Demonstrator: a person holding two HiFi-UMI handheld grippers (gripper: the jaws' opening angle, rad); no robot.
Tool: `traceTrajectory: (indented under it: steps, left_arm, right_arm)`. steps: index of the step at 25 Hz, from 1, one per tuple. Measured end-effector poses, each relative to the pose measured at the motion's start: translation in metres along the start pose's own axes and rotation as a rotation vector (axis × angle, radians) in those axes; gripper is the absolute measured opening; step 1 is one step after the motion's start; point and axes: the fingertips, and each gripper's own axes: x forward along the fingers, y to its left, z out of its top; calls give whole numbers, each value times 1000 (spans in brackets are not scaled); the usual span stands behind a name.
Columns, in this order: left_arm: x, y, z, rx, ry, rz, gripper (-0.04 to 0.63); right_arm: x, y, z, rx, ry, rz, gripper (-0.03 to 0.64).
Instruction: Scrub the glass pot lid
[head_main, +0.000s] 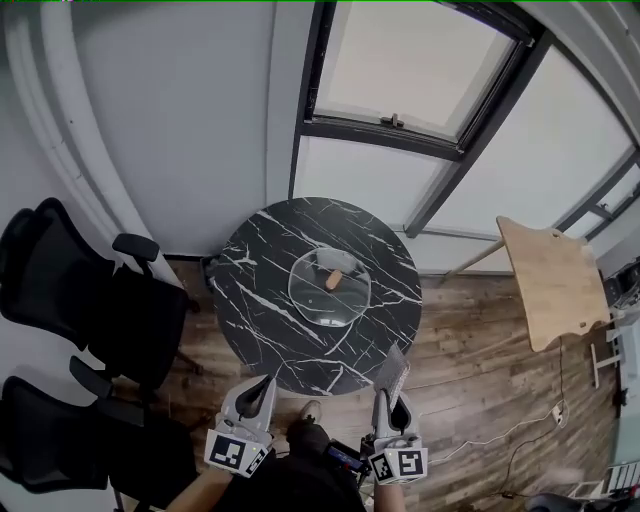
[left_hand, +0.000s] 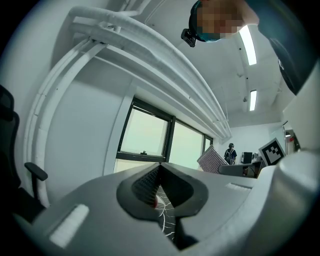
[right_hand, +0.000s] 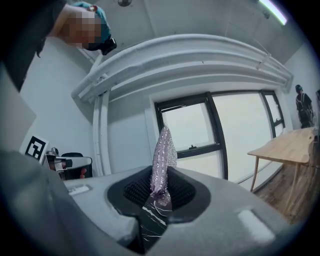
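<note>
The glass pot lid (head_main: 329, 288) with a tan wooden knob lies flat near the middle of the round black marble table (head_main: 260, 250). My left gripper (head_main: 266, 384) hovers just off the table's near edge, shut and with nothing in it. My right gripper (head_main: 390, 394) is beside it, also off the near edge, shut on a silvery mesh scrubbing cloth (head_main: 391, 370). In the right gripper view that cloth (right_hand: 163, 160) stands up between the pads. In the left gripper view the left gripper (left_hand: 159, 183) has its pads together. Both grippers are well short of the lid.
Two black office chairs (head_main: 70, 300) stand left of the table. A light wooden table (head_main: 555, 280) is at the right. The wall and windows (head_main: 400, 70) are behind the marble table. A white cable (head_main: 500, 430) runs over the wood floor.
</note>
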Motion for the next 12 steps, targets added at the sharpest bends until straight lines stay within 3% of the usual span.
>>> traceTrajectory:
  steps: [12]
  left_arm:
    - [94,-48,-33,73,116,-1,2]
  right_arm:
    - [75,-80,-13,-5,42,108,74]
